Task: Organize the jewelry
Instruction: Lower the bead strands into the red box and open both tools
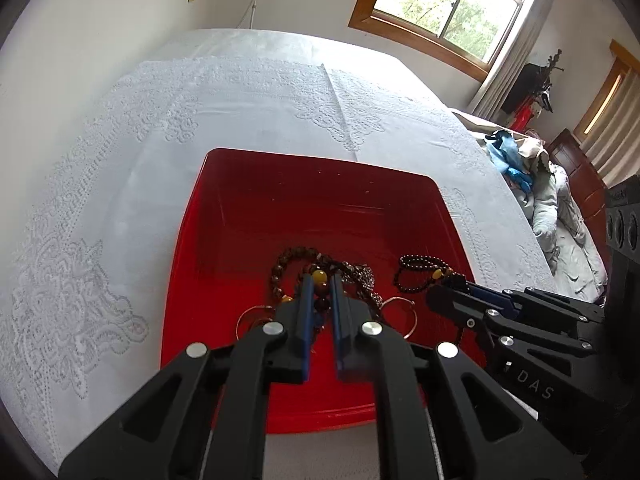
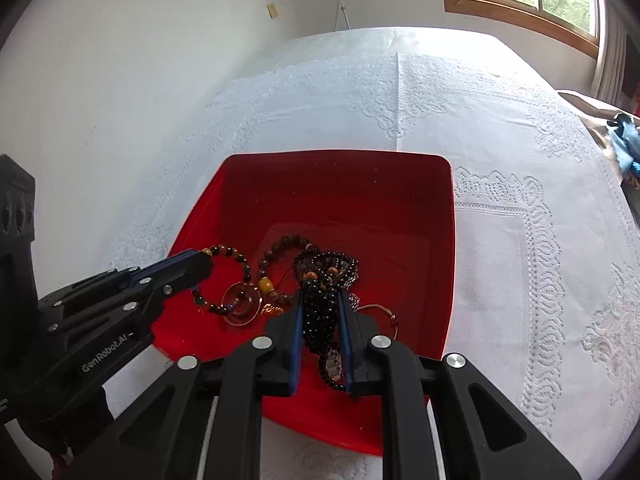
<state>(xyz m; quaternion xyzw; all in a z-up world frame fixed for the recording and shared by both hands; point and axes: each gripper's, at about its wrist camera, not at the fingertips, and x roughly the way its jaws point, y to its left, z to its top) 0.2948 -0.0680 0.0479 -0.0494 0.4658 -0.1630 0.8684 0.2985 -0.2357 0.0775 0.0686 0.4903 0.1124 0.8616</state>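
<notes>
Over red tray point(image 2: 448, 248) on white lace cloth point(image 2: 500, 128), left gripper point(image 1: 320, 284) clamped on multicoloured bead bracelet point(image 2: 228, 258), right gripper point(image 2: 322, 304) clamped on black bead strand point(image 2: 318, 312), brown bracelet point(image 2: 280, 246) and rings loose in tray.

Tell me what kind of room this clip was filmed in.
Probably a bedroom at home: rumpled bedding beside a table under a white lace tablecloth, a wood-framed window, and a dark wooden dresser.

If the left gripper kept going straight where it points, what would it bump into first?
Probably the brown bead bracelets piled in the red bin, just ahead of the left gripper, though depth is hard to judge.
</notes>
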